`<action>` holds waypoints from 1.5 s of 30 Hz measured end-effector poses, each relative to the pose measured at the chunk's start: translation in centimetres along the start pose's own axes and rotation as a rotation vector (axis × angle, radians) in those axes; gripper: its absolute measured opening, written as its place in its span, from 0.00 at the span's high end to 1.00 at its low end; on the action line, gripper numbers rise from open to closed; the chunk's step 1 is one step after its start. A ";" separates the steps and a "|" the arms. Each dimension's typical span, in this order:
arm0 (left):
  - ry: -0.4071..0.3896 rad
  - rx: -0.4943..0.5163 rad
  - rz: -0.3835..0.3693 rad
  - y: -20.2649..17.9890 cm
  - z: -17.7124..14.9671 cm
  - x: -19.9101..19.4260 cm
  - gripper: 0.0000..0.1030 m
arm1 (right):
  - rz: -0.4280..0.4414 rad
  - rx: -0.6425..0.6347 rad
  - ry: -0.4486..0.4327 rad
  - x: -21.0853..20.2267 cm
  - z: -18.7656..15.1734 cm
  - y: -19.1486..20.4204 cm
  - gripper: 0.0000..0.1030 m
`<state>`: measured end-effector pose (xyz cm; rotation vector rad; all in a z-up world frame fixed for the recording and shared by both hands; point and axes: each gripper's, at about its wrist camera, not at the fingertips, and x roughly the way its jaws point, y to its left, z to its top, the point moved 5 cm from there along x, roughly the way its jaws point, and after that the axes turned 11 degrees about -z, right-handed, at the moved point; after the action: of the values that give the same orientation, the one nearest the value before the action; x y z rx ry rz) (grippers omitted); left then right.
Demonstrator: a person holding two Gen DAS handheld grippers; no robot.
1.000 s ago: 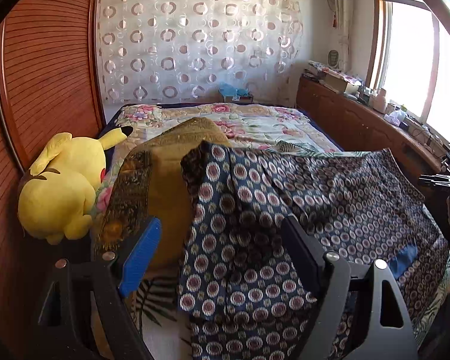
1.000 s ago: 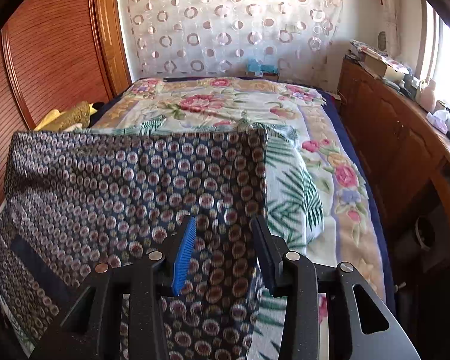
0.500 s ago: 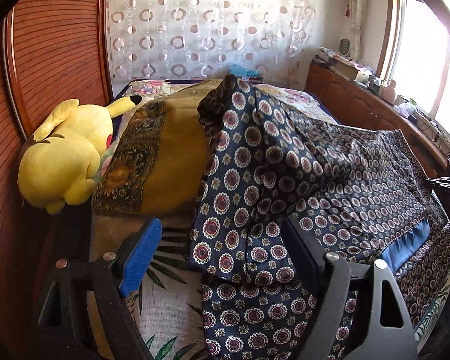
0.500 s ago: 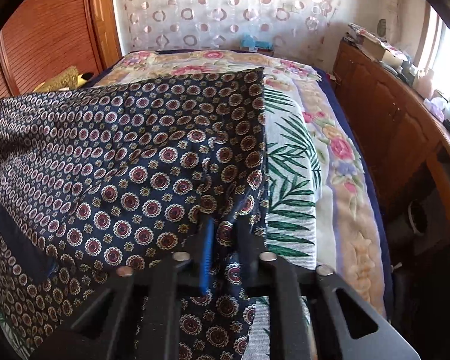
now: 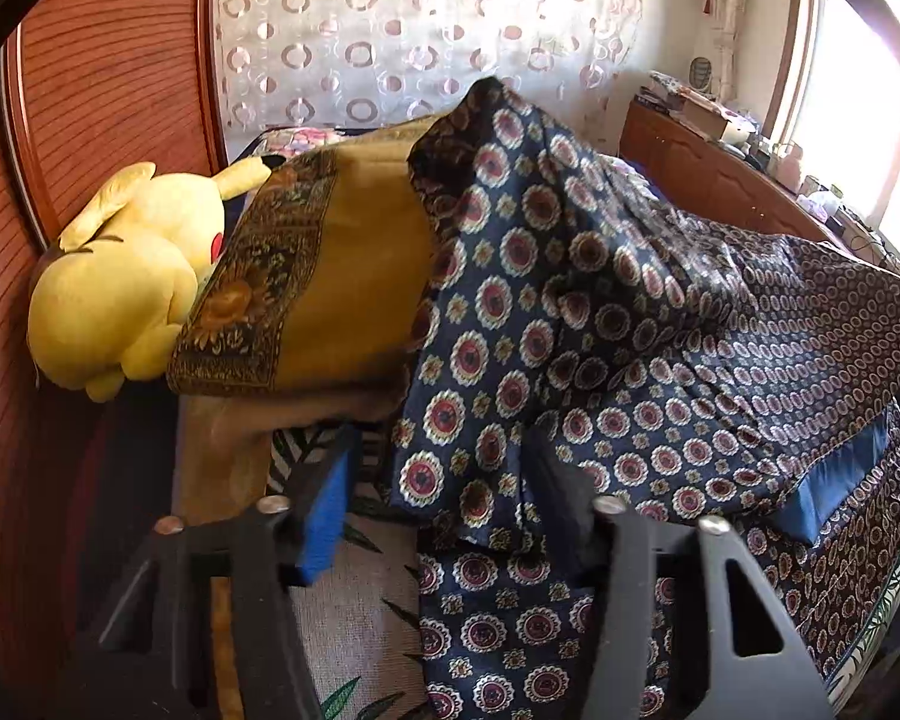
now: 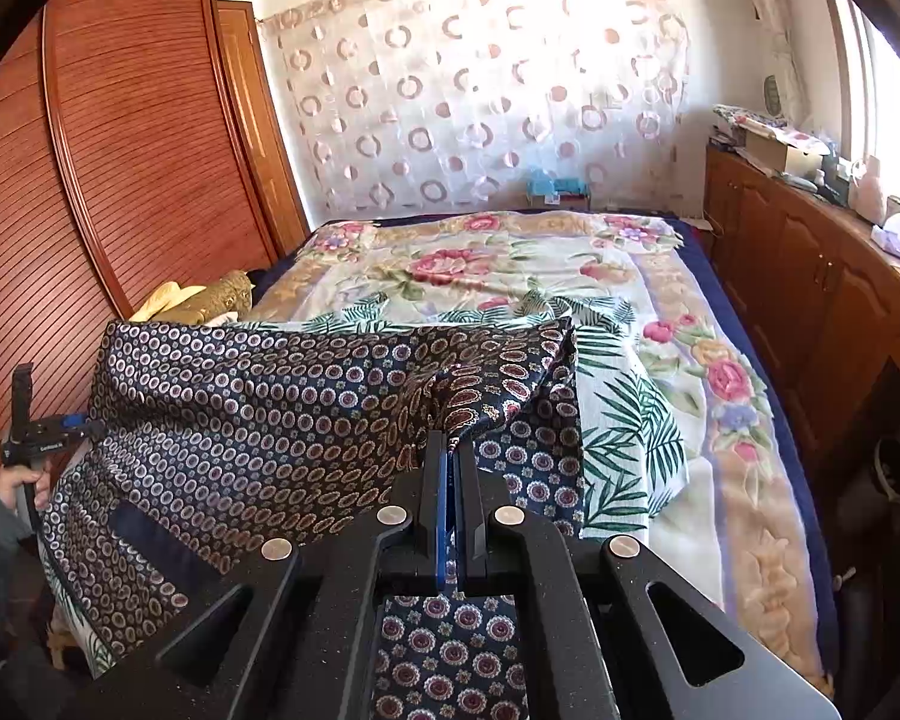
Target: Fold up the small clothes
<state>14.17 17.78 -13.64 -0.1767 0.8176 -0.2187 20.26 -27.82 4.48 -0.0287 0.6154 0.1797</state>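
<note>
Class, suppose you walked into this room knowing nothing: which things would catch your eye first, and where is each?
The navy medallion-print garment draped over the near end of the bed, one corner pinched in the shut right gripper. Then the yellow plush toy against the wooden wardrobe, beside a mustard cushion.

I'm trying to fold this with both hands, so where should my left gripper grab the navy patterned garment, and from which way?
Take the hanging near edge of the navy patterned garment, at the corner that droops between the left gripper, whose jaws are closing around it. Come from the front and slightly above: that edge hangs free over the bedspread, while the right gripper already pinches the other corner.
</note>
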 end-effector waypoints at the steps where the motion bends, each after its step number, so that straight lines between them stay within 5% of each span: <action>1: 0.003 -0.002 -0.009 0.0 -0.2 0.1 0.58 | -0.005 -0.005 0.005 0.4 -0.3 0.0 0.99; 3: 0.005 -0.002 -0.038 -0.1 -0.4 0.0 0.87 | -0.007 -0.008 0.018 0.7 -0.9 -0.1 0.99; 5: -0.002 0.011 -0.039 -0.4 -0.4 -0.4 0.97 | -0.012 -0.008 0.028 1.6 -0.5 0.7 0.99; 10: -0.058 0.053 -0.092 -2.7 -0.7 -3.7 0.99 | -0.019 -0.008 0.027 1.1 -0.3 0.7 0.99; 15: -0.060 0.064 -0.144 -4.5 -2.2 -6.7 0.99 | -0.033 -0.034 0.035 -0.2 -1.3 0.7 0.99; 28: 0.057 0.061 -0.105 -5.2 -7.8 -8.0 0.98 | -0.043 -0.034 0.085 -5.0 -5.6 -0.5 0.99; 37: 0.002 0.061 -0.093 -5.2 -6.7 -8.9 0.98 | -0.096 -0.062 0.140 -3.9 -7.5 0.3 0.99; 40: -0.036 0.067 -0.077 -5.4 -5.9 -9.9 0.93 | -0.099 -0.061 0.129 -4.0 -6.9 0.5 0.93; 45: -0.100 0.089 -0.051 -5.8 -4.3 -11.1 0.62 | -0.131 -0.067 0.089 -4.8 -6.0 1.1 0.75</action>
<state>2.92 14.82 -7.32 -0.1232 0.7035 -0.2912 12.78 -28.00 2.40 -0.1421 0.6933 0.0722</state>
